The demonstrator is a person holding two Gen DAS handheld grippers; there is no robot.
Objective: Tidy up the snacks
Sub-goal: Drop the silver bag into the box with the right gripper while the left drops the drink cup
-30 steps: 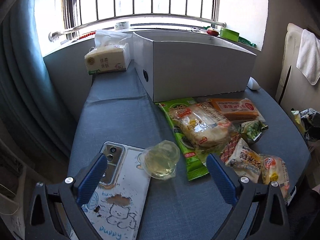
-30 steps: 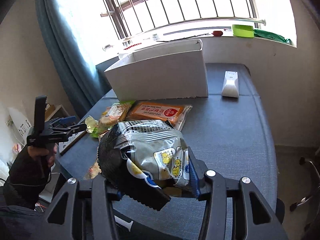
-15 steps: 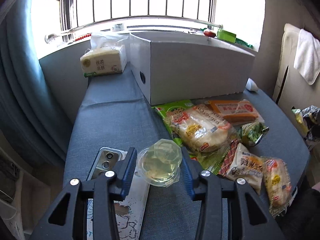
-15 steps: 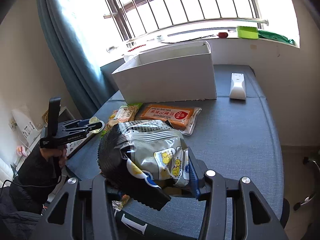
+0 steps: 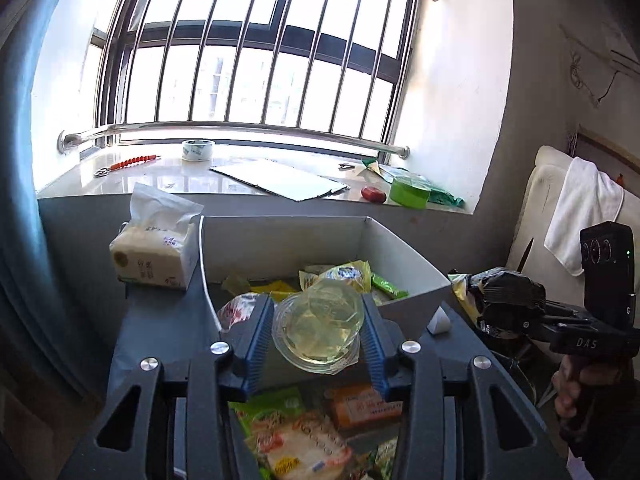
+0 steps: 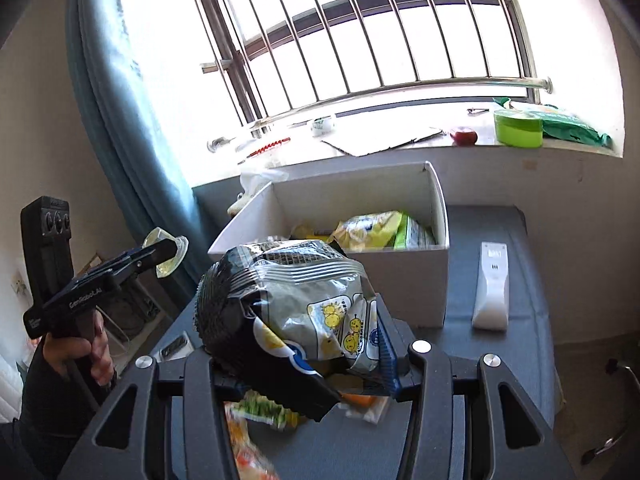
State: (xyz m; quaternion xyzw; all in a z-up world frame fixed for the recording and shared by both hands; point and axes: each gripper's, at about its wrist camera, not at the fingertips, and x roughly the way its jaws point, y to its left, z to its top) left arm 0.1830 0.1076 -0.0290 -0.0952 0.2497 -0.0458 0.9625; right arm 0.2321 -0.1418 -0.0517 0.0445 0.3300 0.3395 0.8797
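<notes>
Roughly midway, going by the piles. Nearest in the left wrist view, bottom centre: left hand-held gripper clamped on a clear jelly cup, held up in the air in front of the near rim of the white box. Under it, at the very bottom of the frame, still loose on the table: a green packet, an orange packet and a bread-type pack, so plenty left to move. Further back, inside the box, already a handful of yellow and green snack bags, so part of the job looks done. Beside the box at mid-left, a tissue pack; beyond that the windowsill with a tape roll. Over in the right wrist view, bottom centre: right hand-held gripper closed around a black and silver snack bag, also lifted and short of the box, so two items seemingly about to go in, neither dropped yet. Only in this view: a white remote-like thing lying on the table right of the box at mid-right, plus the side-on look at the cup sticking out of the left gripper at mid-left. Only in the left view: the tissue pack in full and a readable look at the leftover snacks, which show up here as just a blur at the bottom.
</notes>
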